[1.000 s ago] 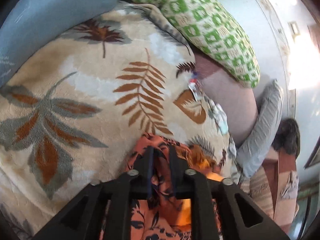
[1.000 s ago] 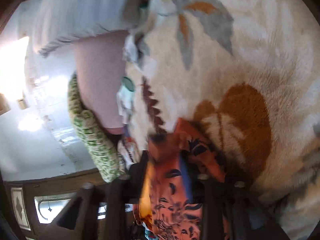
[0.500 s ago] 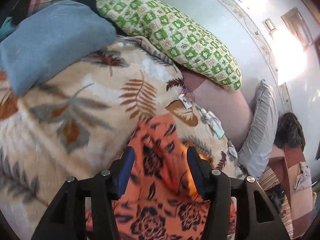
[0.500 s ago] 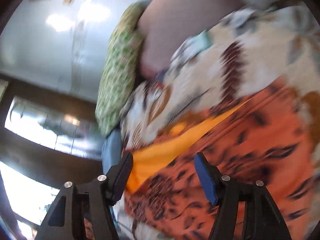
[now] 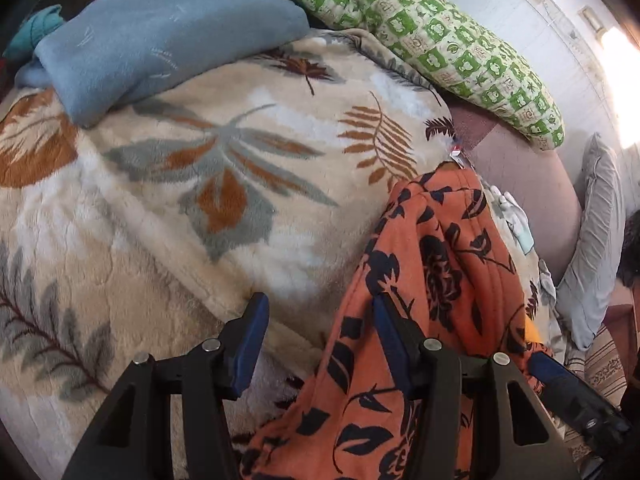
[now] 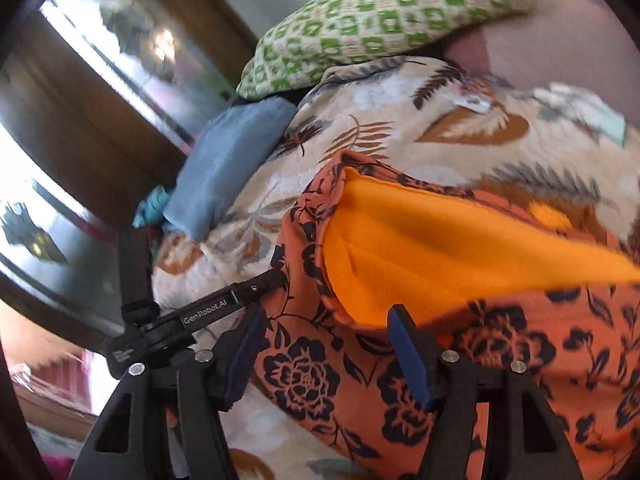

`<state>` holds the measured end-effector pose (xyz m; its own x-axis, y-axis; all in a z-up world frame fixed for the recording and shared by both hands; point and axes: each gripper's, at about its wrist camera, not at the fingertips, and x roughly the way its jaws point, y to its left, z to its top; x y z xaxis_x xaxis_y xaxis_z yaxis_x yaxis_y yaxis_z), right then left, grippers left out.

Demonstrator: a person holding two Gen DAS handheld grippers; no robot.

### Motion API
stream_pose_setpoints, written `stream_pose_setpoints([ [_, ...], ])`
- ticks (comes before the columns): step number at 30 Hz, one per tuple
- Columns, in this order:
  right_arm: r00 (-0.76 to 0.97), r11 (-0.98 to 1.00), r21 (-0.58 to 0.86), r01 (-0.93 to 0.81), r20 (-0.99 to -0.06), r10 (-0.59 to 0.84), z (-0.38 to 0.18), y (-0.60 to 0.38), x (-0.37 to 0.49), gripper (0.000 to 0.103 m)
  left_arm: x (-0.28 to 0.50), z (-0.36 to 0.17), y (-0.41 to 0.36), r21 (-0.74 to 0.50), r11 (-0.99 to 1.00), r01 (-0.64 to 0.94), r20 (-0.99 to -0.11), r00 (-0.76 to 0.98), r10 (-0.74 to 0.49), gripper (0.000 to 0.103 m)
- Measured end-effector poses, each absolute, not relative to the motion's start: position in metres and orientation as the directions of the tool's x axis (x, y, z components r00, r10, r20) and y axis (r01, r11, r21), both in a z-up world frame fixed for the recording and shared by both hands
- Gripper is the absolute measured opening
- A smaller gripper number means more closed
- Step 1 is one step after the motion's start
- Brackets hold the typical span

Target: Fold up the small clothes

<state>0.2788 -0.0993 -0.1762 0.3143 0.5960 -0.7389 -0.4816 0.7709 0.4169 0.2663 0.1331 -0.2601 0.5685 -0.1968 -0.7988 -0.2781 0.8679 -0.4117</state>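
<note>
An orange garment with a black flower print (image 5: 440,264) lies bunched on a leaf-patterned blanket (image 5: 200,200). My left gripper (image 5: 320,300) hangs open at its left edge. The cloth lies against the right finger, and only blanket shows between the pads. In the right wrist view the garment (image 6: 500,340) shows its plain orange inside (image 6: 440,248). My right gripper (image 6: 326,314) stands open above the printed cloth and pinches nothing. The left gripper's body (image 6: 224,308) reaches in from the left, its tip at the garment's edge.
A blue folded blanket (image 5: 160,32) and a green checked pillow (image 5: 440,40) lie at the far side of the bed. A grey pillow (image 5: 596,240) and a pink sheet (image 5: 528,184) are on the right. A dark wooden frame with glass panes (image 6: 100,100) stands behind.
My left gripper has opened, let go of the garment and shifted left of it. My right gripper has rolled and risen. The garment now lies spread with its orange inside showing.
</note>
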Motion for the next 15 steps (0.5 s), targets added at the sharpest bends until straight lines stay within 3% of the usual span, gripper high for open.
stream_pose_setpoints([
  [4,0.287,0.797,0.322,-0.511,-0.810,0.511,-0.192,-0.076,0.288,0.062,0.271,-0.263,0.139,-0.439,0.849,-0.295,-0.795,0.567,-0.214,0.055],
  [5,0.289,0.808,0.285,-0.515,-0.830,0.477,-0.197,-0.070,0.289,0.043,0.272,-0.264,0.140,-0.448,0.842,-0.300,-0.794,0.567,-0.220,0.055],
  [8,0.300,0.880,0.179,-0.441,-0.894,0.332,-0.207,-0.069,0.304,0.019,0.275,-0.264,0.143,-0.460,0.832,-0.310,-0.791,0.569,-0.225,0.055],
  [12,0.441,0.946,0.011,-0.324,-0.883,0.162,-0.195,-0.086,0.342,0.014,0.276,-0.262,0.141,-0.455,0.835,-0.309,-0.790,0.573,-0.218,0.055],
  [15,0.481,0.965,0.107,-0.238,-0.850,0.213,-0.182,-0.104,0.383,0.014,0.281,-0.263,0.138,-0.439,0.842,-0.312,-0.796,0.570,-0.204,0.055],
])
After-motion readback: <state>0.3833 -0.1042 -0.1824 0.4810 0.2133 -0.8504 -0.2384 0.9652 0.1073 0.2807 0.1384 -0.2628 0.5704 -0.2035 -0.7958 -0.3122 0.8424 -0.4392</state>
